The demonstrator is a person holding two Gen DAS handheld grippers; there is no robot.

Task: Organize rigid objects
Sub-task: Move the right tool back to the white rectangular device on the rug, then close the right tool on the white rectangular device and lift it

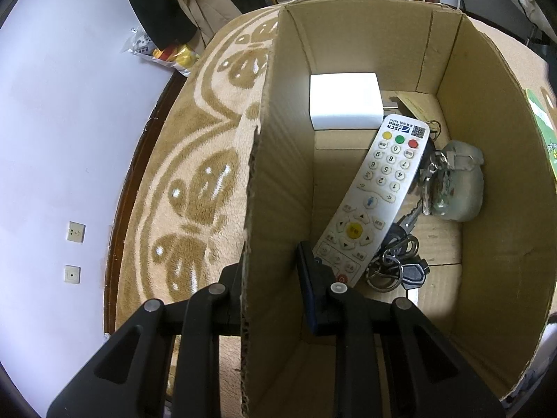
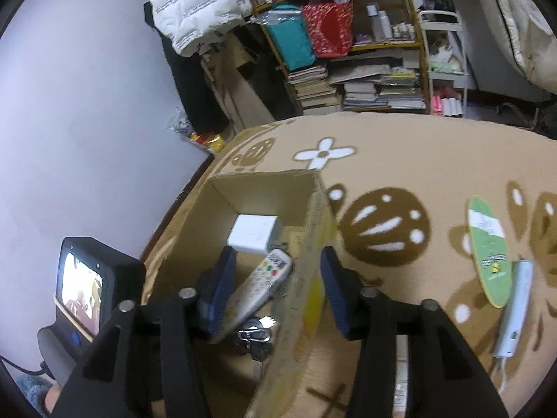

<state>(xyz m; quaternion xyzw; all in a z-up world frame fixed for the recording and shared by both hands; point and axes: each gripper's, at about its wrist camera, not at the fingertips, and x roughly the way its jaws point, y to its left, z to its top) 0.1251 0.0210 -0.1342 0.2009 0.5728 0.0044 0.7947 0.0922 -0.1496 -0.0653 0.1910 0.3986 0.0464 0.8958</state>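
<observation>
An open cardboard box (image 1: 487,160) (image 2: 216,219) stands on a beige patterned blanket (image 2: 417,160). Inside it lie a white remote (image 1: 379,202) (image 2: 264,285), a white block (image 1: 344,101) (image 2: 252,231), a bunch of keys (image 1: 397,261) (image 2: 256,336) and a pale translucent lump (image 1: 459,184). My left gripper (image 1: 269,278) is open astride the box's left wall, one finger outside and one inside. My right gripper (image 2: 278,289) is open wide astride the right wall. Outside the box, a green oval card (image 2: 487,250) and a slim white stick device (image 2: 515,310) rest on the blanket.
A lilac wall with two sockets (image 1: 76,231) runs along the left. Behind the blanket is a shelf (image 2: 348,69) with books and bags, and a snack bag (image 1: 167,52) lies by the wall. The left gripper's body with its screen (image 2: 87,289) is at lower left.
</observation>
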